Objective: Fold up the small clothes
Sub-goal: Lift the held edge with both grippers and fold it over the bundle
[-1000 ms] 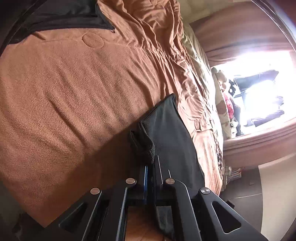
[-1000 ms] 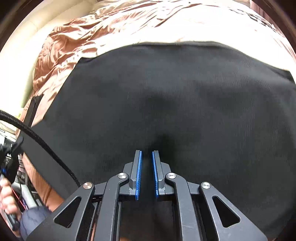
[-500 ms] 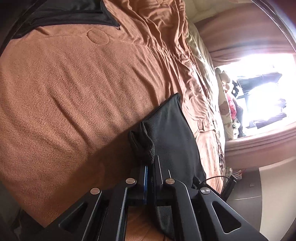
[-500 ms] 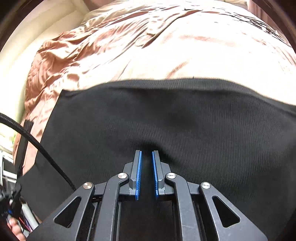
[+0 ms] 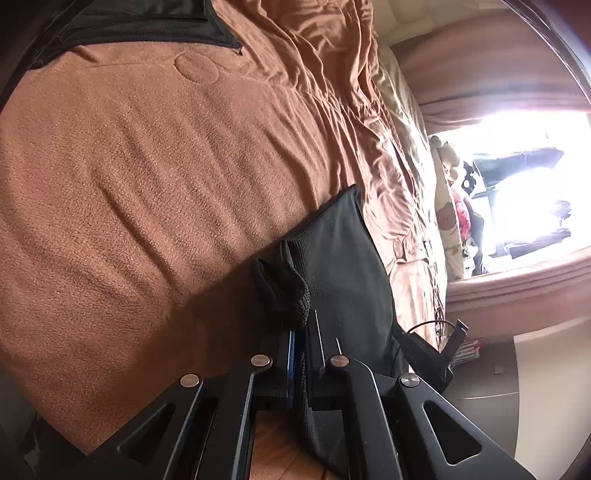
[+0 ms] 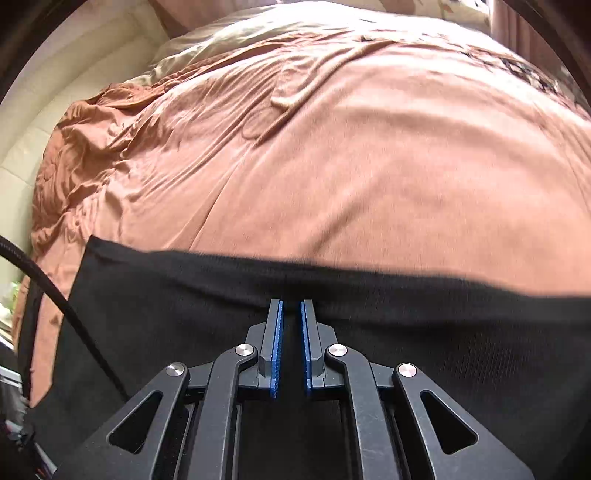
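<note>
Mid-fold: left gripper (image 5: 301,332) clenched on black garment (image 5: 343,258) above the bed's brown blanket (image 5: 147,166); right gripper (image 6: 291,325) closed, empty; next needs regrasping.

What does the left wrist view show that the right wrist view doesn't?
Left wrist only: the left gripper shut on a bunched edge of the black garment, a second dark garment at the far end of the blanket, the bright window and a bear-print pillow.

Right wrist only: the right gripper, its blue pads with a narrow gap between them, over the black garment's broad spread panel; a black cable at the left.

Both: the black garment lying on the brown blanket.
</note>
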Motion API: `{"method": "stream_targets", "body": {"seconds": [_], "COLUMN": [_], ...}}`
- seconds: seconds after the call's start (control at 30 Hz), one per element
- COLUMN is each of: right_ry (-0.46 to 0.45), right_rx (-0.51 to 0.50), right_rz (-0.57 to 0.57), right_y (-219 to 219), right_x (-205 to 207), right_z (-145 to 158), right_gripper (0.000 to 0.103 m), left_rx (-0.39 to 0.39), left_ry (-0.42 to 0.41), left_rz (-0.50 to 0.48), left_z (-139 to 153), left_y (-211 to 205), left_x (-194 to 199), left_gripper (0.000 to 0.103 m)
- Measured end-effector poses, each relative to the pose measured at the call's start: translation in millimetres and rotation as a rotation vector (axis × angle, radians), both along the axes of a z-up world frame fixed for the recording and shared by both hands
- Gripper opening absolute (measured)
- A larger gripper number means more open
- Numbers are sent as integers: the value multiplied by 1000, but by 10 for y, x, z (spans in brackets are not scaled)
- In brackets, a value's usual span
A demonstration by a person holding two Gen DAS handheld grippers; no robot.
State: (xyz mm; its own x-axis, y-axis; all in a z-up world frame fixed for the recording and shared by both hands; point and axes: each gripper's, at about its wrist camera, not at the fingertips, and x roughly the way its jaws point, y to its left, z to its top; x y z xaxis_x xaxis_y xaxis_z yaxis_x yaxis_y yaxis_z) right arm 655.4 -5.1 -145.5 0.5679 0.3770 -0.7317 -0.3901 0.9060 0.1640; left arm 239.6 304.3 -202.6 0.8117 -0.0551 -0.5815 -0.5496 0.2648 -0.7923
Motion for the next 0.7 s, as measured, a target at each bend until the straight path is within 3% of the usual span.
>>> {"method": "stream_targets", "body": {"seconds": [0.17,0.37,0.7], "right_ry": [24,55,161], "right_rx": [-2,-53,-4], "right_rz": [-5,11,-5], "right_y": [-12,-2,-56], "right_x": [-195,-453,-730], "right_z": [71,144,76], "right_gripper": [5,5,4], "left_rx": [-20,-65,-88], "left_ry": [-22,-124,-154], "left_rz": [10,34,21], "left_z": [-17,-23,-1], "left_y": [12,-20,-17], "left_x": [-1,-19,57], "left_gripper": [4,4,4]}}
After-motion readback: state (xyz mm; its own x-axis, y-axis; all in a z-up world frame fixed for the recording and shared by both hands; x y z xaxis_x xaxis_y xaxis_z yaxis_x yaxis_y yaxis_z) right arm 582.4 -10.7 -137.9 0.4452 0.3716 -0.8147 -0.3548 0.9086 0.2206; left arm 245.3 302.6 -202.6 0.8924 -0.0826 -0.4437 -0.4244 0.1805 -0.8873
